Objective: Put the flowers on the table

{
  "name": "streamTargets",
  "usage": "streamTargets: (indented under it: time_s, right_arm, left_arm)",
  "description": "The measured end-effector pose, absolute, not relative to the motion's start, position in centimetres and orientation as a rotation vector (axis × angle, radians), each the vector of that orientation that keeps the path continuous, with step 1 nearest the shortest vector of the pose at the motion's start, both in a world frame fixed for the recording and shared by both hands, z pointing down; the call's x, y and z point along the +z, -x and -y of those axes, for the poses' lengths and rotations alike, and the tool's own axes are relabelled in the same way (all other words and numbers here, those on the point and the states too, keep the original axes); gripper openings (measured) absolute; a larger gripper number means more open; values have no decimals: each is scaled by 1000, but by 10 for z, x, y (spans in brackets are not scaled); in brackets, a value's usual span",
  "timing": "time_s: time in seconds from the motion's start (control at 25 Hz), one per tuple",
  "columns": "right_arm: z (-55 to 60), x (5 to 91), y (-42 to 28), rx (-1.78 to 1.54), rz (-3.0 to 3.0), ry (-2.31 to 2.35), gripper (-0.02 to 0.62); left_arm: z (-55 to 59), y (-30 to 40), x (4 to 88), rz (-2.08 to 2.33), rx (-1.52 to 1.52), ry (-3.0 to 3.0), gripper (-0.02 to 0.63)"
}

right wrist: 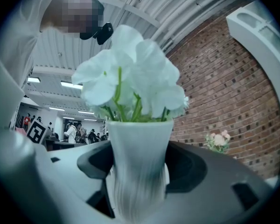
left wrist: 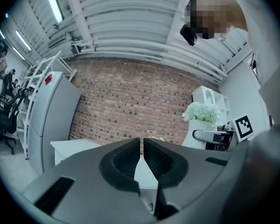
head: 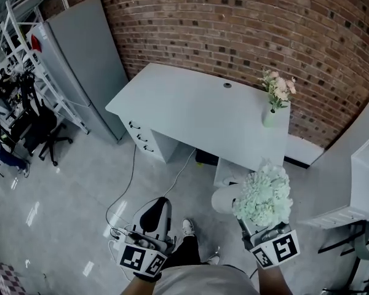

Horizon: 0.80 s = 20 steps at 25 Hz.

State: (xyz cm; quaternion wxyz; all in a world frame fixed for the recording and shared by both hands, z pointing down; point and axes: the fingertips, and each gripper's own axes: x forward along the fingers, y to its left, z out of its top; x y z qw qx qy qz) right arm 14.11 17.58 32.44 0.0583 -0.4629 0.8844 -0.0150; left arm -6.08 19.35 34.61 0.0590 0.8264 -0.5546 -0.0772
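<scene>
My right gripper [head: 253, 225] is shut on a white ribbed vase [right wrist: 138, 162] that holds a bunch of white flowers [head: 264, 194]; the blooms [right wrist: 130, 76] fill the right gripper view. The vase is carried in the air, short of the white table [head: 190, 112]. On the table's far right corner stands a second small vase with pink flowers [head: 277, 94]. My left gripper [head: 154, 223] is low at the left, shut with nothing between its pads [left wrist: 130, 160], and from it the carried vase [left wrist: 201, 125] shows at the right.
A red brick wall [head: 246, 23] runs behind the table. A grey cabinet [head: 86, 60] and white racks stand at the left, office chairs [head: 24, 125] beyond. White shelving [head: 366, 183] is at the right. A cable lies on the grey floor [head: 80, 189] near my feet.
</scene>
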Motion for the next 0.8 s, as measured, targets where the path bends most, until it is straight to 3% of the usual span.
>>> streamTargets:
  time_s: [0.8]
  right_arm:
    - [16, 318, -56, -23, -2692, 1492, 342]
  left_arm:
    - [14, 131, 348, 1522, -311, -2554, 28]
